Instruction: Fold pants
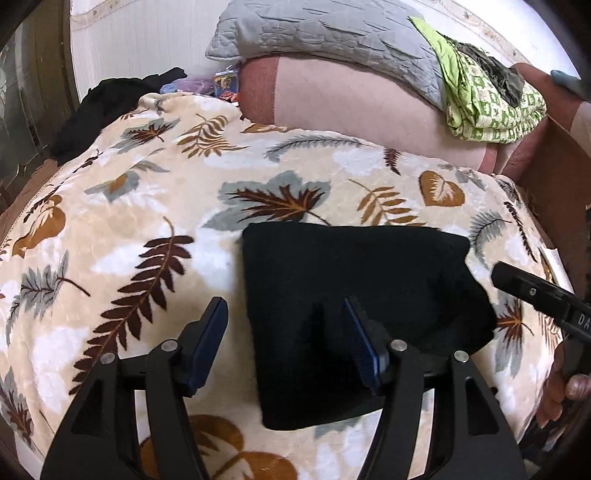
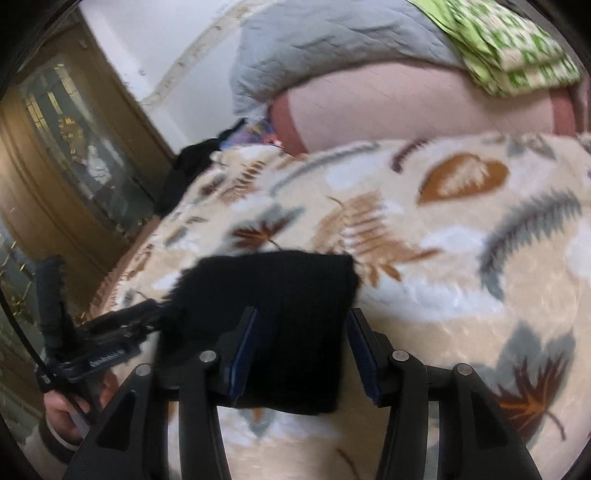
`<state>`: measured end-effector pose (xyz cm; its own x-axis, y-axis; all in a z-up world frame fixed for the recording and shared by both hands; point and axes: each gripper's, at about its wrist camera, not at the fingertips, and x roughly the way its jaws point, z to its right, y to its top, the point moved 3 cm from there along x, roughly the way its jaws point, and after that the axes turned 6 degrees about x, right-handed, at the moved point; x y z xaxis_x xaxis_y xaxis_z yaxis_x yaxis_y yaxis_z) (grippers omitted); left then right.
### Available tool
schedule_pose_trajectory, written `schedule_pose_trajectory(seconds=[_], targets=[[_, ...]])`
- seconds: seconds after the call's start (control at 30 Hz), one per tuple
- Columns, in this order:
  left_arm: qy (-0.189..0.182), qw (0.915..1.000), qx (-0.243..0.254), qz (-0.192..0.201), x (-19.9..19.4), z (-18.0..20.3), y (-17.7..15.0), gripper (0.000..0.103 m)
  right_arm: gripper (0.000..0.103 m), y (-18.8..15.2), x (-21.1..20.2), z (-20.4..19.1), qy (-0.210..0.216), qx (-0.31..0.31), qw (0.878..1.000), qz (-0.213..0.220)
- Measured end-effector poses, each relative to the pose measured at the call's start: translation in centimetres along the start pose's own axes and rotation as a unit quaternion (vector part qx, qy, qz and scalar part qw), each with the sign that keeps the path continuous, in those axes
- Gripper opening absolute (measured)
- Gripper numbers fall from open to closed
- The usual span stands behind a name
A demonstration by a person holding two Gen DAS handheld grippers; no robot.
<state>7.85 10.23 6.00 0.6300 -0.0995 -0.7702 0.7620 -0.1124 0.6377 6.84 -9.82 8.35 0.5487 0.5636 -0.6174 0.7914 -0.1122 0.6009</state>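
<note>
Covering nearly the whole bed, a plush cream blanket (image 1: 155, 192) printed with brown, rust and grey fern leaves is the landmark for everything else. Beyond its far edge lies a smooth pink pillow (image 1: 351, 103) with a darker rose band, and on top of that a grey quilted cushion (image 1: 317, 29) with stitched, crinkled seams. On the cushion's right end sits a crumpled lime-green patterned cloth (image 1: 487, 107). Off the blanket's far-left corner a loose black garment (image 1: 110, 99) is heaped, next to a wooden door with patterned glass (image 2: 74, 147). On the blanket's near-middle area rest the black pants (image 1: 354, 317), folded into a thick, roughly rectangular matte bundle with a fine ribbed knit. The left gripper (image 1: 288, 332) hangs spread wide, its blue-padded fingers straddling the bundle's left edge and clasping nothing. The right gripper (image 2: 301, 350) is likewise parted above the bundle's near edge, with nothing pinched between its pads.
</note>
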Motion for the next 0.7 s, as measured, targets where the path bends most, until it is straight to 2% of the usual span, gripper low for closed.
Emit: schedule_pose_trajectory(seconds=[0.17,0.3,0.37,0.43,0.53,0.7], targets=[[0.004,0.9999,0.005,-0.009,1.0,1.0,-0.3,0.066,0.051,-0.3,2.3,-2.9,-0.017,-0.053,0.998,-0.012],[0.014,0.9997,0.009,-0.018,2.3,1.4,-0.8,0.069,0.05,-1.5,4.3,-2.3,-0.04,-0.071,0.996,-0.033],[0.006,0.9995,0.003,-0.03,3.3,1.3,-1.0,0.069,0.051,-1.8,5.0,-2.0,-0.054,-0.082,0.995,-0.034],[-0.001,0.9994,-0.009,-0.035,4.0,1.1,-1.1,0.074,0.054,-1.8,5.5,-1.8,-0.052,-0.083,0.995,-0.037],[-0.007,0.9993,-0.016,-0.031,4.2,1.1,-0.9,0.075,0.058,-1.9,6.1,-1.8,-0.053,-0.087,0.994,-0.04],[0.003,0.9996,-0.007,-0.029,3.4,1.3,-0.6,0.075,0.059,-1.5,5.1,-2.3,-0.048,-0.082,0.995,-0.037]])
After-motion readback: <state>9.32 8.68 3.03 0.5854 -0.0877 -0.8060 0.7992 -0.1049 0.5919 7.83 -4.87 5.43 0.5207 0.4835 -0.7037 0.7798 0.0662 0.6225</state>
